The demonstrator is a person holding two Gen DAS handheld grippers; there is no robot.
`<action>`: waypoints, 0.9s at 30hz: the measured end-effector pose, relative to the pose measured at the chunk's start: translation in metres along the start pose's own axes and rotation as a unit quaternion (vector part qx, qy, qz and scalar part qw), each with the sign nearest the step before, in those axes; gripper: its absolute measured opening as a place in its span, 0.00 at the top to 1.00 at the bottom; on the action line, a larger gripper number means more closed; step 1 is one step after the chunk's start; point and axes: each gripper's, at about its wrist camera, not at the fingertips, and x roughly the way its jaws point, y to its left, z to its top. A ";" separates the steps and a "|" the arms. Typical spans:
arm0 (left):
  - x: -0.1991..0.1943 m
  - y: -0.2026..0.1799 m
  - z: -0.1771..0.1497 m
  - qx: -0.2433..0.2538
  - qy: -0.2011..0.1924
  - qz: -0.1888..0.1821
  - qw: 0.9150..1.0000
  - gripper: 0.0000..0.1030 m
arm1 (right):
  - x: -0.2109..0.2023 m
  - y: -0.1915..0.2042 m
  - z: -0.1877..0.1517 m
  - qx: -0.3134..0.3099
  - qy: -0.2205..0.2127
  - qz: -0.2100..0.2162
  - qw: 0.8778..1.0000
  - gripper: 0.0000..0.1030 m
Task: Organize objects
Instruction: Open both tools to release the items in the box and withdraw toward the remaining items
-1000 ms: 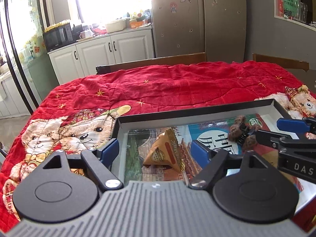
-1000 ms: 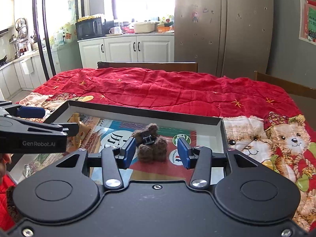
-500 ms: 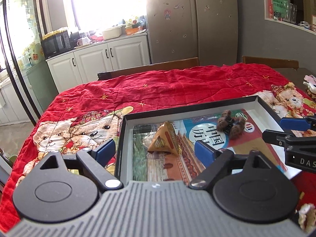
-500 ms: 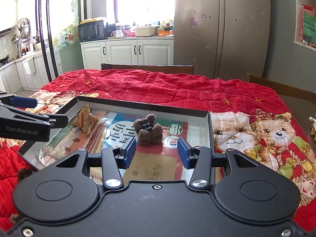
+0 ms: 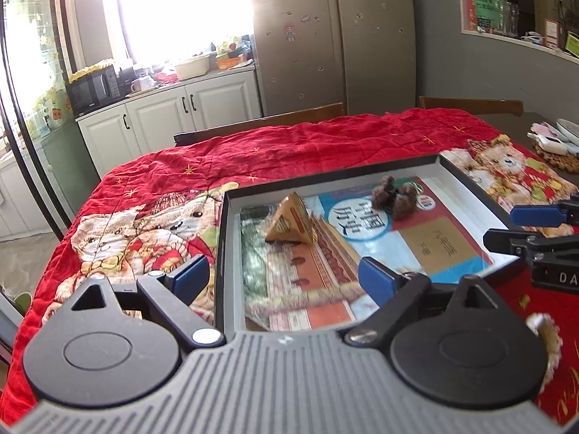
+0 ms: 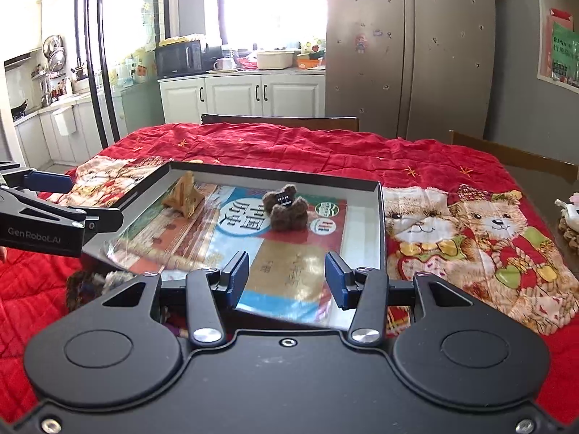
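A shallow black-rimmed tray [image 5: 325,181] [image 6: 275,173] lies on the red bear-print cover. Inside it are a plastic-wrapped book [image 5: 362,224] [image 6: 235,217], a golden pyramid packet [image 5: 293,222] [image 6: 184,195] and a brown fuzzy hair clip [image 5: 394,195] [image 6: 286,208]. My left gripper [image 5: 284,278] [image 6: 90,199] hangs wide open over the tray's near left corner with nothing between its pads. Over the near edge, my right gripper [image 6: 287,278] [image 5: 506,226] stands partly open and empty, short of the clip.
A fluffy brown-and-white item [image 6: 87,282] [image 5: 542,329] lies on the cover in front of the tray. A woven mat with dishes [image 5: 557,152] [image 6: 570,224] sits at the table's right edge. Wooden chair backs [image 6: 278,121] line the far side.
Both grippers have drawn back and slightly up from the tray, so its contents look farther off. The left jaws have spread a little wider. The packet and clip have not moved.
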 end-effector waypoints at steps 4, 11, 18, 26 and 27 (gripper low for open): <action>-0.011 -0.002 -0.010 0.007 -0.001 -0.006 1.000 0.08 | -0.017 0.003 -0.011 -0.011 -0.001 0.005 1.000 0.57; -0.024 -0.003 -0.026 0.004 0.002 -0.017 1.000 0.08 | -0.042 0.011 -0.035 -0.030 -0.001 0.009 1.000 0.57; -0.040 -0.009 -0.045 0.011 0.001 -0.025 1.000 0.07 | -0.066 0.016 -0.053 -0.026 -0.008 0.023 0.999 0.57; -0.049 -0.014 -0.070 0.004 0.009 -0.040 0.999 0.06 | -0.080 0.031 -0.074 -0.040 -0.013 0.041 0.998 0.57; -0.050 -0.014 -0.073 0.001 0.011 -0.043 0.999 0.06 | -0.081 0.033 -0.076 -0.044 -0.012 0.042 0.998 0.58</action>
